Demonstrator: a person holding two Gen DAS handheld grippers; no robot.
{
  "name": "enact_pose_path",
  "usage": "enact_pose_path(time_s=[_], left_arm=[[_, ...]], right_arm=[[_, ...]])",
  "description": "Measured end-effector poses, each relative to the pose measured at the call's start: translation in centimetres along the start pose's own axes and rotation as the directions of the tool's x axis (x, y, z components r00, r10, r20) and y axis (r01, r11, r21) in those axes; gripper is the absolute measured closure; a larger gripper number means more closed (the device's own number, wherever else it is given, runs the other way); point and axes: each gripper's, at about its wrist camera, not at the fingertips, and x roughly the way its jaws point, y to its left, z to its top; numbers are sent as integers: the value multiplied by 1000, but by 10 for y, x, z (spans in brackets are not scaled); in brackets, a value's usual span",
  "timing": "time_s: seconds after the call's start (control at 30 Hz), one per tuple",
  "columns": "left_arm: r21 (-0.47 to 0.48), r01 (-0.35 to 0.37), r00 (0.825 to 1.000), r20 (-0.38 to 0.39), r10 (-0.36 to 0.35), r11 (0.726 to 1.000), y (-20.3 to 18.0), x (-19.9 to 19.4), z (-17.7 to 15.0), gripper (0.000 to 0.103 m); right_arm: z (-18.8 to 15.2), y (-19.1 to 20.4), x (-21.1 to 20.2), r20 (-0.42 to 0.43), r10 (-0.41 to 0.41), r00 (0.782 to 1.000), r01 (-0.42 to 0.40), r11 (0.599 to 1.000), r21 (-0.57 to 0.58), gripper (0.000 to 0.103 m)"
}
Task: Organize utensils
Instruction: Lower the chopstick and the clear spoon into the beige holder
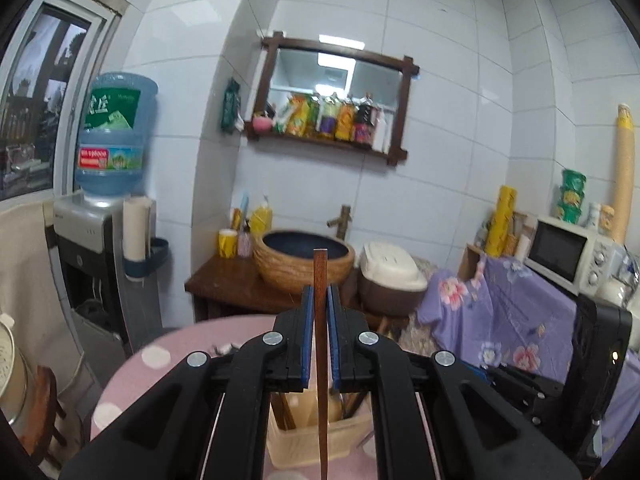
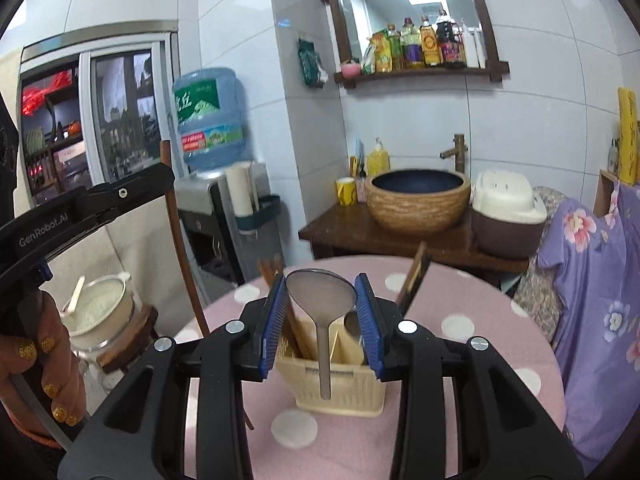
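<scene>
My left gripper (image 1: 319, 292) is shut on a brown wooden chopstick (image 1: 320, 344), held upright above the cream utensil basket (image 1: 320, 440). My right gripper (image 2: 322, 280) is shut on a metal spoon (image 2: 322, 300), gripped by its bowl, handle hanging down over the cream basket (image 2: 340, 388). The basket stands on the pink dotted round table (image 2: 460, 360) and holds wooden chopsticks (image 2: 296, 332) in its left compartment and another spoon (image 2: 352, 324) at the right. The left gripper also shows at the left of the right wrist view, its chopstick (image 2: 188, 264) hanging down.
Behind the table stand a wooden stand with a woven basin (image 2: 418, 200) and a rice cooker (image 2: 508, 216). A water dispenser (image 2: 216, 184) is at the left, a purple floral cloth (image 2: 592, 300) at the right. A pot (image 2: 100, 308) sits low on the left.
</scene>
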Motion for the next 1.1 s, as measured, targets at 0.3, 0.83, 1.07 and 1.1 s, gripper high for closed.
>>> enact_pose_path(time_s=[0.3,0.83,1.07,1.1], left_arm=[[-17,-96,994,42,96,995,5,52,11,95],[-5,-95,993,-68,95,995,11,89,-75,95],[-15,-96,986,-136,93,995,18,99,-102,95],[-9,-102,987,-125,101,995,18,98,-105,95]], right_arm=[[23,-5,44,32,-57,998,58,998,-10,67],[-62,-13,97,-111,-91,990,91,996,-3,67],[-85,-12,106,-133,-119,984,117,993,-25,67],[-86,-11,106,-131,-123,984,120,992,-31,67]])
